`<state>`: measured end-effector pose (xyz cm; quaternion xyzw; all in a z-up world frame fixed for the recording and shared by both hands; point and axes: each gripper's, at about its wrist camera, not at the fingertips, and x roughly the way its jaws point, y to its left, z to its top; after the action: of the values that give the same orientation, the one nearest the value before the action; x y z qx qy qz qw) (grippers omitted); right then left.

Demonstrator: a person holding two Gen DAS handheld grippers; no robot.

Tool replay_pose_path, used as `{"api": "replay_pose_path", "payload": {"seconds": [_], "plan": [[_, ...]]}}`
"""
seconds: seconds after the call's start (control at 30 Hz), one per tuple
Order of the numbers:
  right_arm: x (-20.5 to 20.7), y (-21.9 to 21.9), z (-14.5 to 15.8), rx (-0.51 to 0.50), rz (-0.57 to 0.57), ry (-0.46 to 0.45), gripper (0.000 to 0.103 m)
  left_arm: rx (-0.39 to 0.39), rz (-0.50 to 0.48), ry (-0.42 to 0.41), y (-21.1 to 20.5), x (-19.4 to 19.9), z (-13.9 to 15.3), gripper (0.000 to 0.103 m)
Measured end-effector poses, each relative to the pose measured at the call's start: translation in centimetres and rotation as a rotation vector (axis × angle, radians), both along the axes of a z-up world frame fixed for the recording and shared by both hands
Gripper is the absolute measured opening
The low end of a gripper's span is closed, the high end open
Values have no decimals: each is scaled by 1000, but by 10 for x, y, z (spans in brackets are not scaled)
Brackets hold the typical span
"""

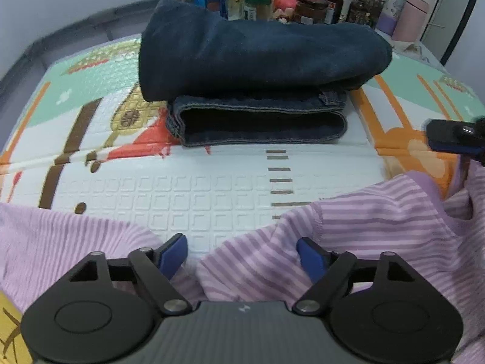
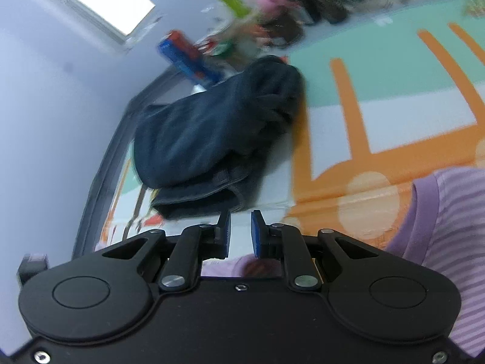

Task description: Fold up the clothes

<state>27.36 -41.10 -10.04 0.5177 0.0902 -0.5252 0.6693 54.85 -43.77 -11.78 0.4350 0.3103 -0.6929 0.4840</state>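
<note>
A purple striped garment (image 1: pixel 379 227) lies crumpled across the near part of the play mat (image 1: pixel 212 188). My left gripper (image 1: pixel 242 253) hovers just over it, open wide, its blue pads (image 1: pixel 174 254) on either side of a fold without pressing on it. My right gripper (image 2: pixel 241 236) has its jaws nearly together, with only bare mat showing through the narrow gap. From the left wrist view the right gripper (image 1: pixel 436 136) sits at the right edge, just above a raised part of the garment. Folded dark jeans (image 1: pixel 257 54) are stacked at the back; the right wrist view blurs the jeans (image 2: pixel 212 133).
Jars, bottles and a pink toy (image 1: pixel 303 3) crowd the far edge behind the jeans, with pastel containers (image 1: pixel 409 21) to their right. A grey wall (image 2: pixel 45 121) borders the mat on the left. Bare mat lies between the jeans and the purple garment (image 2: pixel 454 227).
</note>
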Motion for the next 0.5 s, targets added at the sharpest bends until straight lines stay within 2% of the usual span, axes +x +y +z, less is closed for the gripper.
{"api": "replay_pose_path", "payload": {"seconds": [0.1, 0.17, 0.23, 0.33, 0.5], "plan": [[6, 13, 14, -17, 66, 42, 15, 7, 36, 10, -3, 3, 0, 85], [9, 19, 17, 11, 89, 75, 17, 11, 48, 12, -3, 3, 0, 85], [6, 18, 10, 59, 73, 61, 19, 11, 50, 7, -2, 3, 1, 85], [-6, 11, -9, 150, 9, -51, 24, 12, 48, 2, 0, 2, 0, 85], [-13, -2, -41, 267, -57, -241, 26, 15, 43, 4, 1, 5, 0, 85]]}}
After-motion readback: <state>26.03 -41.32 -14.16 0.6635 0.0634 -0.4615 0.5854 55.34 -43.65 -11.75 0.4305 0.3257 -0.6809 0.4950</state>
